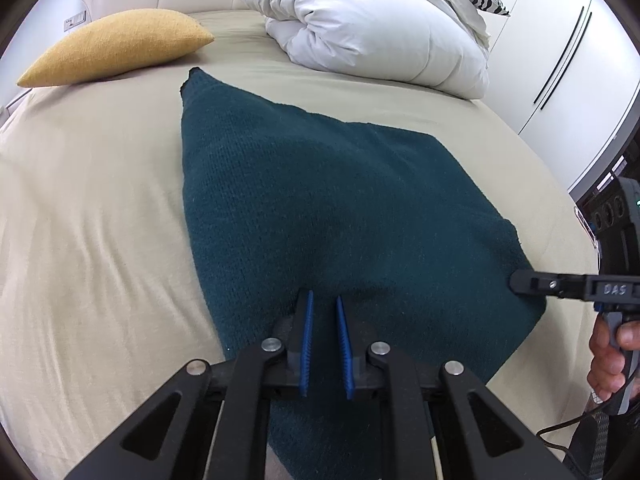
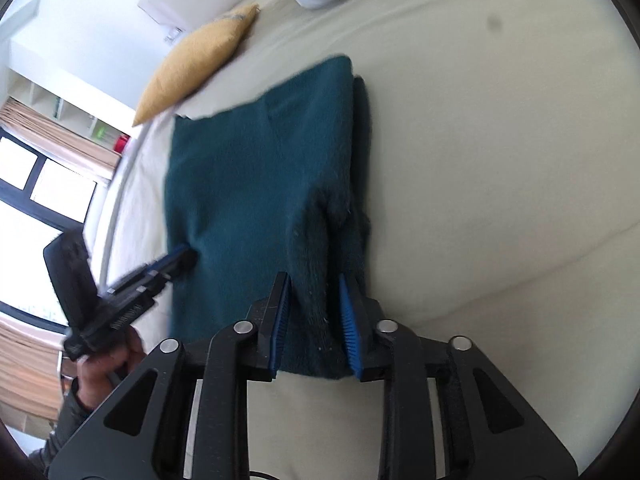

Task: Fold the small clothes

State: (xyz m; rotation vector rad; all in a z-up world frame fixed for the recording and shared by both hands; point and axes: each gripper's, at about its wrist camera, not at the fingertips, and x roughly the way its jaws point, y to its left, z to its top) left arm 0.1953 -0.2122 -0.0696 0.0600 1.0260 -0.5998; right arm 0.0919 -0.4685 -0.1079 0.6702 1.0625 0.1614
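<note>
A dark teal knitted garment (image 1: 320, 200) lies folded on the beige bed sheet (image 1: 92, 208); it also shows in the right wrist view (image 2: 256, 184). My left gripper (image 1: 323, 300) is over the garment's near edge, its blue pads a narrow gap apart with cloth between them. My right gripper (image 2: 314, 284) has its pads closed on a bunched fold at the garment's edge. In the left wrist view the right gripper (image 1: 520, 282) touches the garment's right edge. In the right wrist view the left gripper (image 2: 188, 256) meets the garment's left edge.
A mustard yellow cushion (image 1: 116, 44) lies at the far left of the bed. A bundled white duvet (image 1: 372, 28) sits at the back. White wardrobe doors (image 1: 560, 60) stand to the right. A window (image 2: 36, 188) is beyond the bed's left side.
</note>
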